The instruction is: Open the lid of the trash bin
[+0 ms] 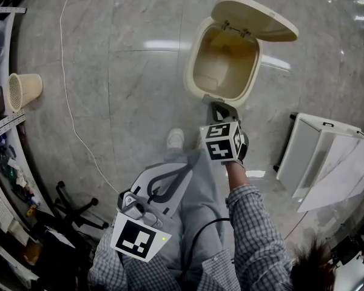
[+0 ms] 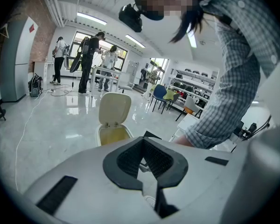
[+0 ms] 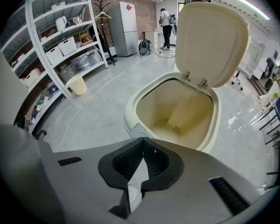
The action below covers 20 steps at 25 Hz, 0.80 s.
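Note:
The cream trash bin [image 1: 192, 62] stands on the grey floor with its lid [image 1: 258, 20] swung up and back, so the bare inside shows. My right gripper [image 1: 221, 108] is shut with nothing in it, its tips just short of the bin's front rim. In the right gripper view the bin [image 3: 130, 113] and its upright lid [image 3: 212, 41] lie right beyond the right gripper [image 3: 142, 140]. My left gripper [image 1: 183, 167] is held low over the person's leg, shut and holding nothing. From the left gripper [image 2: 142, 141] the bin [image 2: 113, 135] appears farther off.
A small beige basket [image 1: 24, 90] and shelves [image 1: 0, 162] line the left side. A white cable [image 1: 67, 71] trails over the floor. A white box with an open flap [image 1: 318, 156] stands to the right. A chair base [image 1: 79, 208] is at lower left. People [image 2: 91, 59] stand far back.

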Each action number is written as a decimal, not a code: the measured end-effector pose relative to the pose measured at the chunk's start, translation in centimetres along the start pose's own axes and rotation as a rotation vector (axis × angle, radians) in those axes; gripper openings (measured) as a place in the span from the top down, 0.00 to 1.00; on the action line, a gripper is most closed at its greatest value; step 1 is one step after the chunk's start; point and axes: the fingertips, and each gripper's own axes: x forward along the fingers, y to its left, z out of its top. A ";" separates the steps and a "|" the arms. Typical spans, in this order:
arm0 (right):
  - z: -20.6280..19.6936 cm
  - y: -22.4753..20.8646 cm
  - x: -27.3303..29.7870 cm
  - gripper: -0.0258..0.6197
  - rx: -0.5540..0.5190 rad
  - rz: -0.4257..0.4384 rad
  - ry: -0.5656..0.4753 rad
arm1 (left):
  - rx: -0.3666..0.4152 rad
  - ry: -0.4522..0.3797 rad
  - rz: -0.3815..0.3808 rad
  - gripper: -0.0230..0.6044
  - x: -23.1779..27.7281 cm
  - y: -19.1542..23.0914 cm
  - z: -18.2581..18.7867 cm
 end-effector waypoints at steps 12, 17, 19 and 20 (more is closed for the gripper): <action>0.2 -0.1 -0.2 0.93 0.045 0.031 -0.020 | 0.011 -0.004 0.001 0.96 -0.2 -0.3 0.4; 0.2 -0.4 -0.5 0.93 0.055 0.017 -0.034 | 0.014 -0.006 0.002 0.96 -0.2 -0.5 0.7; 0.1 -0.5 -0.7 0.93 0.066 0.004 -0.045 | 0.017 -0.008 0.002 0.96 -0.2 -0.5 0.8; 0.1 -0.6 -0.9 0.93 0.070 -0.001 -0.052 | 0.017 -0.008 0.002 0.96 -0.2 -0.6 0.8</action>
